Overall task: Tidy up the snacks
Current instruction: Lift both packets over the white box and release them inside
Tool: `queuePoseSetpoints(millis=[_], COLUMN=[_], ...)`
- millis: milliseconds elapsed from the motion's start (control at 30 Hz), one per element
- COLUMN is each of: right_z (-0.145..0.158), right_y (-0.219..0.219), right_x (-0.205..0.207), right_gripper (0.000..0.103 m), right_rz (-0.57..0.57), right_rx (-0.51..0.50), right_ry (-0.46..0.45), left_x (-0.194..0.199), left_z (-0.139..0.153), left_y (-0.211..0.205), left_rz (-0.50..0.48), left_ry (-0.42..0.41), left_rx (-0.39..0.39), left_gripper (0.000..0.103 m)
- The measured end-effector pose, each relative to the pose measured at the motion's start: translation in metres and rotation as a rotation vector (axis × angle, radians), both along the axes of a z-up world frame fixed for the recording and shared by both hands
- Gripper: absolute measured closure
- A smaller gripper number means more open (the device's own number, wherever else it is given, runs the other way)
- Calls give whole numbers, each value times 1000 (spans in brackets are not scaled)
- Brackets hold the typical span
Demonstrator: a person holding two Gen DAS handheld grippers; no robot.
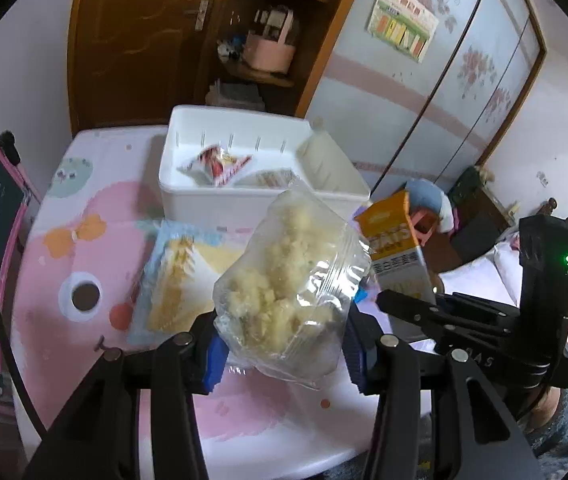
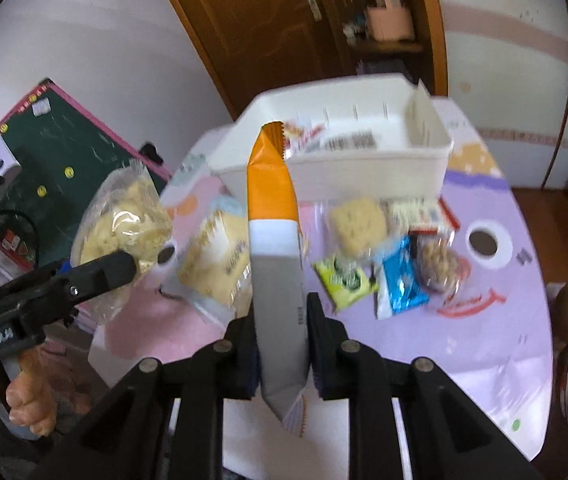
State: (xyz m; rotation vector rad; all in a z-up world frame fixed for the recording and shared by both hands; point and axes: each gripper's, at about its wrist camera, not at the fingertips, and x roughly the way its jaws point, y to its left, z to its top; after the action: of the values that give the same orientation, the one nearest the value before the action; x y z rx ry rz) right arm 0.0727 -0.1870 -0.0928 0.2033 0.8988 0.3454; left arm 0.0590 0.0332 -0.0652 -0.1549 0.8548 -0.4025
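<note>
Right wrist view, right gripper (image 2: pixel 280 344) clamping orange-and-grey packet (image 2: pixel 274 216), long axis toward white bin (image 2: pixel 324 176).

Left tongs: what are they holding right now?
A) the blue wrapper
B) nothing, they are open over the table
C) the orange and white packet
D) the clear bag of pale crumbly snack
D: in the left wrist view the left tongs are shut on the clear bag, lifted off the table; the orange packet is in the right tongs.
</note>
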Motion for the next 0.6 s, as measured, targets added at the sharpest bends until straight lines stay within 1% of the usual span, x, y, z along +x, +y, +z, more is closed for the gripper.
queuePoseSetpoints(millis=[100, 267, 367, 500, 567, 600], right_z=[16, 43, 67, 100, 113, 122], right_y=[-6, -11, -15, -19, -20, -20], right_x=[5, 20, 30, 53, 64, 72], right_gripper=[84, 84, 84, 84, 84, 84], right_rz=[-18, -41, -59, -81, -99, -109], right_rx=[5, -17, -29, -48, -71, -81], right_ry=[-40, -105, -162, -235, -274, -296], left_x=[3, 20, 39, 67, 82, 91], left_z=[18, 52, 74, 99, 112, 118], left_y=[0, 1, 3, 6, 5, 3], left_rz=[7, 27, 72, 111, 127, 142], left_ry=[-52, -100, -128, -142, -169, -189], left_rx=[22, 19, 37, 33, 46, 70], left_gripper=[56, 56, 56, 56, 56, 56])
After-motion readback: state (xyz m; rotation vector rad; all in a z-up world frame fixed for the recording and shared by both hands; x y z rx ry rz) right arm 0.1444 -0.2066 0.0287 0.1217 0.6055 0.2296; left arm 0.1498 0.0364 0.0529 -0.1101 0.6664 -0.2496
